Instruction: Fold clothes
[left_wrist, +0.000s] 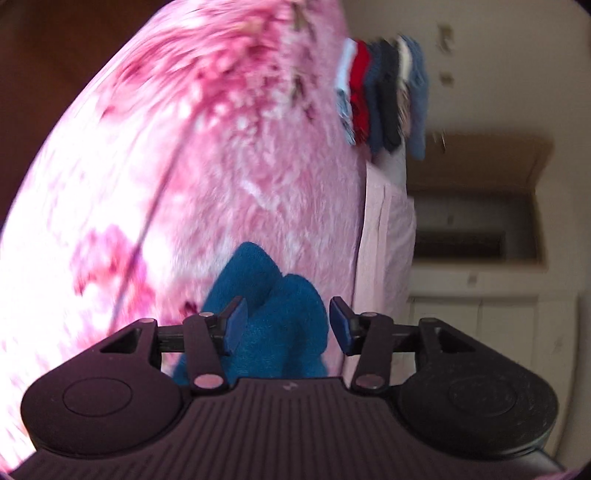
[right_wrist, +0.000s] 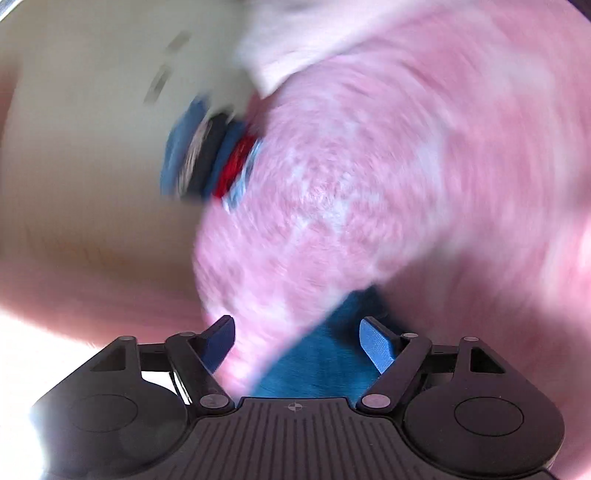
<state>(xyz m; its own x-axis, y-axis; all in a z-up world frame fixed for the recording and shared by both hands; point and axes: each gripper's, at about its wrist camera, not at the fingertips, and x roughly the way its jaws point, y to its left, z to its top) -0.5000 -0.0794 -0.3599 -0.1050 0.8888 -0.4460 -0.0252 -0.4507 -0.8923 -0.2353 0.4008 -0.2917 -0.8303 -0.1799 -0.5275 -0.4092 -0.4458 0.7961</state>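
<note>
Room: cream wall (left_wrist: 491, 74) behind the bed, with a pale built-in cabinet with an open wooden-edged niche (left_wrist: 476, 229) below it; only the left wrist view shows the cabinet.
Surface: fluffy pink blanket printed with darker pink blossoms (left_wrist: 192, 177), covering the bed and filling most of both views; a plain pale pink sheet (left_wrist: 384, 236) shows at its far edge in the left view.
Folded stack: pile of folded clothes in white, red, dark blue and lighter blue layers (left_wrist: 384, 96), at the blanket's far edge against the wall; sharper in the left view, smeared by blur in the right (right_wrist: 210, 162).
Garment: teal-blue fuzzy knit piece (left_wrist: 273, 317) lying bunched on the blanket, close to the near edge of both views.
Left gripper (left_wrist: 288, 325): jaws apart, blue pads on either side of the teal piece, not pressing it.
Right gripper (right_wrist: 297, 343): jaws spread wide; the teal piece (right_wrist: 325, 354) lies between them, nearer the right pad, unclamped.
</note>
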